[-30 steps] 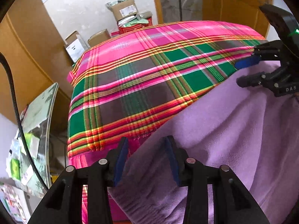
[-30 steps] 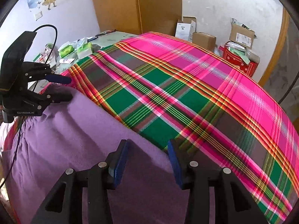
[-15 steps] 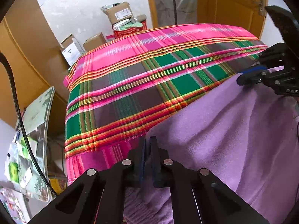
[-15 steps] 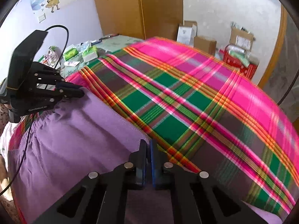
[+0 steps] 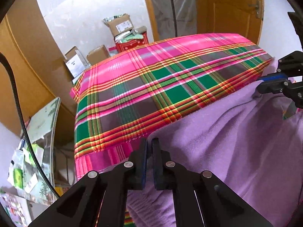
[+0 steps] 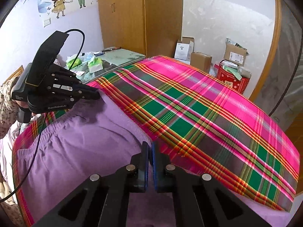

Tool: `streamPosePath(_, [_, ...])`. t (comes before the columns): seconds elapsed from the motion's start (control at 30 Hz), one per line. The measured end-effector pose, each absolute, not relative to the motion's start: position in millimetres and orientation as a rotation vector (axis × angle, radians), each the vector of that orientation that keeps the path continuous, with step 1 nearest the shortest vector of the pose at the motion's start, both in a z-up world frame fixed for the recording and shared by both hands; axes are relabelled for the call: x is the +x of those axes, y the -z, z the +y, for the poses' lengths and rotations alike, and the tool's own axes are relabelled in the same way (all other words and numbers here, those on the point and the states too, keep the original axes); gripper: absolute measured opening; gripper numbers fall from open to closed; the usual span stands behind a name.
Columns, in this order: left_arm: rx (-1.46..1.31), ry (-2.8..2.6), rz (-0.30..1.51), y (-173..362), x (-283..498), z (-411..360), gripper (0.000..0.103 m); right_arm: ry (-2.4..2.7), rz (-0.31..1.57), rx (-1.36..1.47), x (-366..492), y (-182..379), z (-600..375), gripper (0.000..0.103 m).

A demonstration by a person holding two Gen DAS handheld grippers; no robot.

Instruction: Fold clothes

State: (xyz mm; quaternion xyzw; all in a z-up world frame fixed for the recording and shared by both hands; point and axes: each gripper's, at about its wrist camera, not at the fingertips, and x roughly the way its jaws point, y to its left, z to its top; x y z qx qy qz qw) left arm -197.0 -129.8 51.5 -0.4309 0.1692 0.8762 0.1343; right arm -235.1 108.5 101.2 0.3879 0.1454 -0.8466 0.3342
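Observation:
A purple fleece garment (image 5: pixel 236 141) (image 6: pixel 79 141) lies at the near edge of the bed, its far edge lifted off the plaid sheet. My left gripper (image 5: pixel 149 141) is shut on one corner of that edge; in the right wrist view the left gripper (image 6: pixel 97 94) shows at the left, pinching the raised corner. My right gripper (image 6: pixel 150 143) is shut on the other corner; in the left wrist view the right gripper (image 5: pixel 262 82) appears at the far right, clamped on the cloth. The ribbed waistband (image 6: pixel 28 151) hangs toward the near side.
The bed is covered by a pink, green and grey plaid sheet (image 5: pixel 151 87) (image 6: pixel 208 113). Cardboard boxes (image 5: pixel 119 25) and a red box (image 6: pixel 233 81) stand on the floor beyond it. A cluttered side table (image 6: pixel 106 60) sits left of the bed; a wooden door (image 5: pixel 233 9) is behind.
Both grippers went from open around the garment's far edge to shut on it. They have since lifted the held corners, and the views rose and pulled back.

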Motion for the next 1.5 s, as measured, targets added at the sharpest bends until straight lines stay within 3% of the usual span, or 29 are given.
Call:
streamPosePath(0.7, [-1.130, -2.613, 0.550, -95, -136, -136, 0.005, 2.272, 0.398, 0.907, -159, -142, 112, 0.004])
streamPosePath(1.5, [-1.114, -2.661, 0.495, -99, -94, -150, 0.003, 2.280, 0.412, 0.862, -116, -155, 113, 0.004])
